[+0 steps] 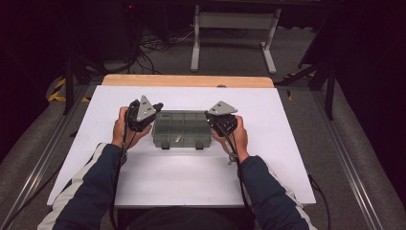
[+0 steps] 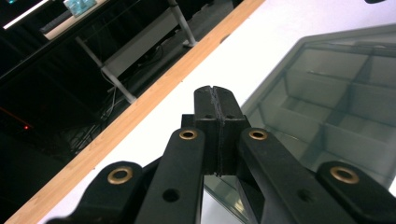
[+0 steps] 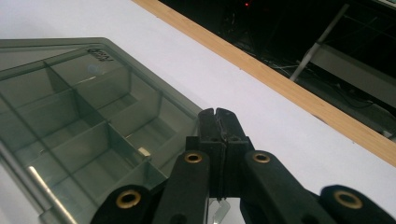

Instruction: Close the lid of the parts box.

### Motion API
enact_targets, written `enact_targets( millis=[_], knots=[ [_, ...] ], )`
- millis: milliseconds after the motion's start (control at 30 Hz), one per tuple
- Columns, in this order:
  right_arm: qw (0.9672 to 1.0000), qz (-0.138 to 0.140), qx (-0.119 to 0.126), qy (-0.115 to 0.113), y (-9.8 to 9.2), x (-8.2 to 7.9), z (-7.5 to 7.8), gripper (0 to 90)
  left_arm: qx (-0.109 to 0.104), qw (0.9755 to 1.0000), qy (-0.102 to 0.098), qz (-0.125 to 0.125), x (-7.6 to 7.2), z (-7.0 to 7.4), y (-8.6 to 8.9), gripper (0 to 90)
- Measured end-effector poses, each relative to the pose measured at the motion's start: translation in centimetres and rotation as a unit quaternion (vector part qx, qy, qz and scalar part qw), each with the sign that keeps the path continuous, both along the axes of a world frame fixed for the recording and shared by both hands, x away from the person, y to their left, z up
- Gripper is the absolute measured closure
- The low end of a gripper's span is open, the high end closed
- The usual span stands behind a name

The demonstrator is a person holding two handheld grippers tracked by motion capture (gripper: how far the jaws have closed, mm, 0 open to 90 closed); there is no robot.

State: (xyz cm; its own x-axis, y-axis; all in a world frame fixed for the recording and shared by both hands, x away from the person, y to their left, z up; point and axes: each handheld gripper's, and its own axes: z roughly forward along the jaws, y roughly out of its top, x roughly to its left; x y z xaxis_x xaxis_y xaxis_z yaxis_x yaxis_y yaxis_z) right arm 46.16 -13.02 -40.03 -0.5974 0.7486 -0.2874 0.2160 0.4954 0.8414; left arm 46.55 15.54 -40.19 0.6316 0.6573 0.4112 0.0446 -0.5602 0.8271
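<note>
A white table [image 1: 182,177] with a pale wooden strip [image 1: 187,80] along its far edge fills the middle of the high view, set on grey carpet between dark surroundings, with a light metal frame [image 1: 234,36] and loose cables on the floor beyond it. A person seated at the near edge reaches forward with both forearms in dark blue sleeves [image 1: 93,187] trimmed in white. Near the centre of the table lies a translucent grey-green compartment box [image 1: 181,128], its lid closed and two latches facing the person; dividers inside split it into several cells, and a small pale object, too small to identify, lies in one of them near the front.

The left hand [image 1: 125,129] holds the left gripper [image 1: 158,106] just beside the box's far left corner, grey plate uppermost. In the left gripper view its jaws are pressed together with nothing between them, the tips standing over the white surface next to the box's edge. The right hand [image 1: 238,134] holds the right gripper [image 1: 208,115] at the box's right end. In the right gripper view its jaws are likewise drawn together on nothing, hovering at the box's corner; whether they touch the lid is hard to judge
</note>
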Motion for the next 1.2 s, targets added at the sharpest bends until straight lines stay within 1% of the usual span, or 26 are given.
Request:
enact_targets(
  millis=[67, 133, 233, 300, 333, 467, 500, 667, 700, 767, 800, 900, 933, 967, 1000, 1100, 1200],
  knots=[
    [1.0, 0.005, 0.005, 0.0, 0.0, -0.3, 0.0, 90.0, -0.002, 1.0, 0.003, -0.005, -0.3, -0.1, -0.1, 90.0],
    [0.9999, 0.01, 0.006, -0.003, -0.1, -0.5, 0.0, 90.0, 0.002, 0.9999, 0.001, -0.01, -0.7, -0.2, -0.1, 90.0],
    [0.9998, 0.019, 0.009, -0.005, -0.1, -0.9, 0.0, 90.0, -0.003, 0.9999, 0.003, -0.016, -1.3, -0.4, -0.2, 90.0],
    [0.9996, 0.027, 0.01, -0.004, -0.2, -1.2, -0.1, 90.0, 0.0, 0.9997, 0.003, -0.022, -1.8, -0.5, -0.1, 90.0],
    [0.9992, 0.037, 0.015, -0.004, -0.3, -1.4, -0.2, 90.0, -0.003, 0.9997, 0.005, -0.025, -1.9, -0.6, -0.1, 90.0],
    [0.9983, 0.054, 0.02, -0.006, -0.6, -1.8, -0.3, 90.0, -0.011, 0.9994, 0.008, -0.031, -2.7, -0.9, 0.2, 90.0],
    [0.9983, 0.056, 0.018, -0.007, -0.6, -1.9, -0.4, 90.0, -0.014, 0.9993, 0.009, -0.033, -2.8, -1.0, 0.2, 90.0],
    [0.9978, 0.063, 0.016, -0.001, -0.7, -2.2, -0.6, 90.0, -0.014, 0.9991, 0.012, -0.039, -3.5, -1.3, 0.5, 90.0],
    [0.9976, 0.068, 0.012, 0.0, -0.7, -2.3, -0.8, 89.9, -0.014, 0.9989, 0.015, -0.043, -3.8, -1.4, 0.5, 89.9],
    [0.9976, 0.069, 0.012, 0.001, -0.7, -2.4, -0.8, 89.9, -0.009, 0.9988, 0.013, -0.045, -4.1, -1.5, 0.5, 89.9],
    [0.9973, 0.073, 0.011, 0.003, -0.7, -2.5, -0.9, 89.8, -0.009, 0.9986, 0.016, -0.05, -4.3, -1.6, 0.6, 89.9],
    [0.997, 0.076, 0.008, 0.006, -0.7, -2.6, -1.1, 89.7, -0.003, 0.9985, 0.017, -0.053, -4.7, -1.8, 0.6, 89.9],
    [0.9967, 0.08, 0.003, 0.007, -0.7, -2.8, -1.3, 89.7, -0.002, 0.9982, 0.021, -0.057, -4.9, -2.0, 0.6, 89.8],
    [0.9967, 0.081, 0.0, 0.007, -0.7, -2.9, -1.4, 89.8, -0.002, 0.9982, 0.021, -0.057, -4.9, -2.0, 0.6, 89.8],
    [0.9965, 0.083, -0.002, 0.009, -0.7, -3.0, -1.6, 89.8, 0.001, 0.9976, 0.028, -0.063, -5.1, -2.3, 0.6, 89.8],
    [0.996, 0.088, -0.008, 0.014, -0.7, -3.1, -2.0, 89.8, 0.013, 0.9972, 0.03, -0.067, -5.4, -2.7, 0.6, 89.9],
    [0.9956, 0.091, -0.012, 0.018, -0.7, -3.2, -2.3, 89.7, 0.01, 0.9969, 0.034, -0.07, -5.5, -2.9, 0.6, 89.9]
  ],
)
